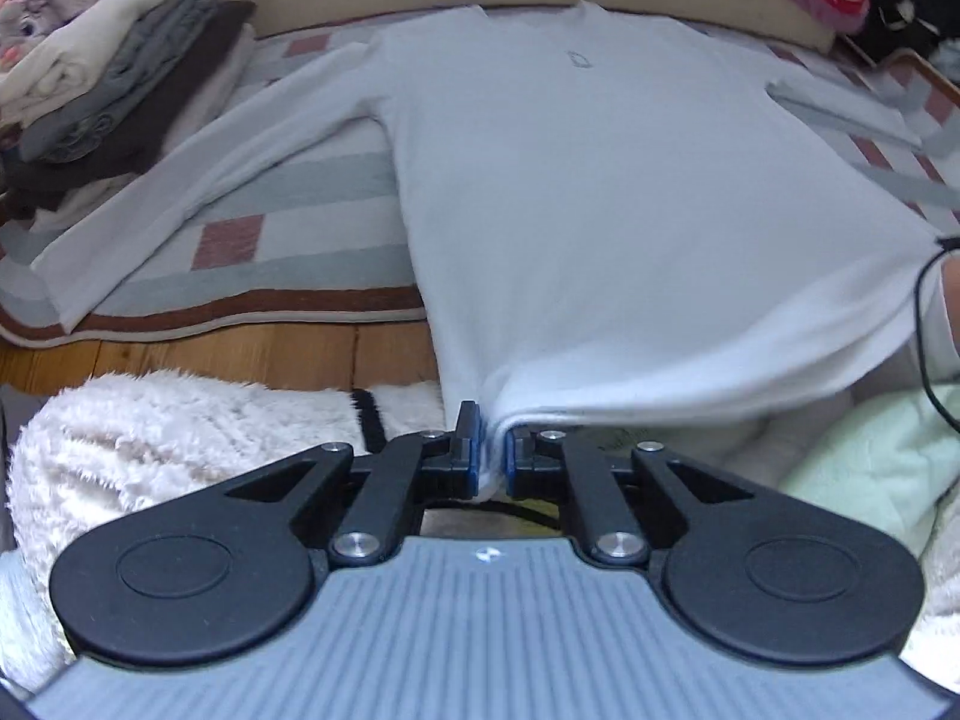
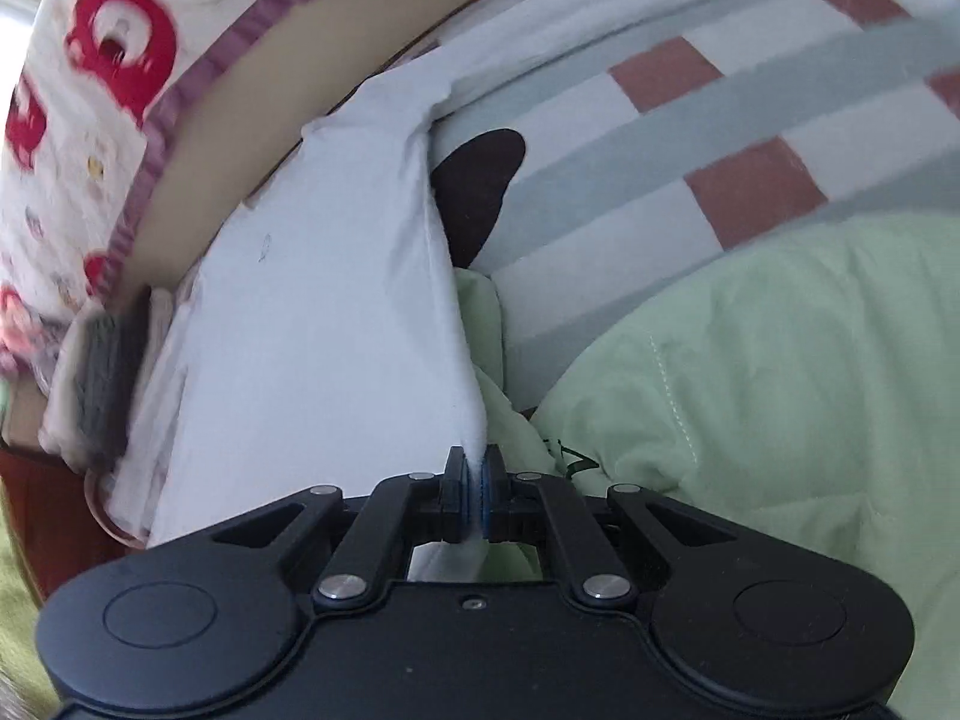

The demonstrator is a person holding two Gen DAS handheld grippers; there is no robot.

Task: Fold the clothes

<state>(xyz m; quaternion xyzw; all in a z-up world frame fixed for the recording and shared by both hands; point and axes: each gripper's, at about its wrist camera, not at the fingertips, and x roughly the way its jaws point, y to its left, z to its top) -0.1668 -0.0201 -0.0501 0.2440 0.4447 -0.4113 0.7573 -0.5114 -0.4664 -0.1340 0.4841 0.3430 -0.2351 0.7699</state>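
A white long-sleeved shirt (image 1: 570, 192) lies spread face up on a checked mat, neck at the far side, one sleeve stretched out to the left. My left gripper (image 1: 493, 450) is shut on the shirt's hem at its near left corner, and the hem is lifted off the mat. In the right wrist view my right gripper (image 2: 477, 489) is shut on another corner of the same shirt (image 2: 318, 312), which runs taut away from the jaws. The shirt's far right sleeve is mostly hidden.
A stack of folded clothes (image 1: 114, 96) sits at the far left of the checked mat (image 1: 288, 222). A white fluffy blanket (image 1: 180, 438) lies near me over the wooden floor (image 1: 240, 354). A pale green quilt (image 2: 768, 360) is on the right. Printed bedding (image 2: 90, 90) lies behind.
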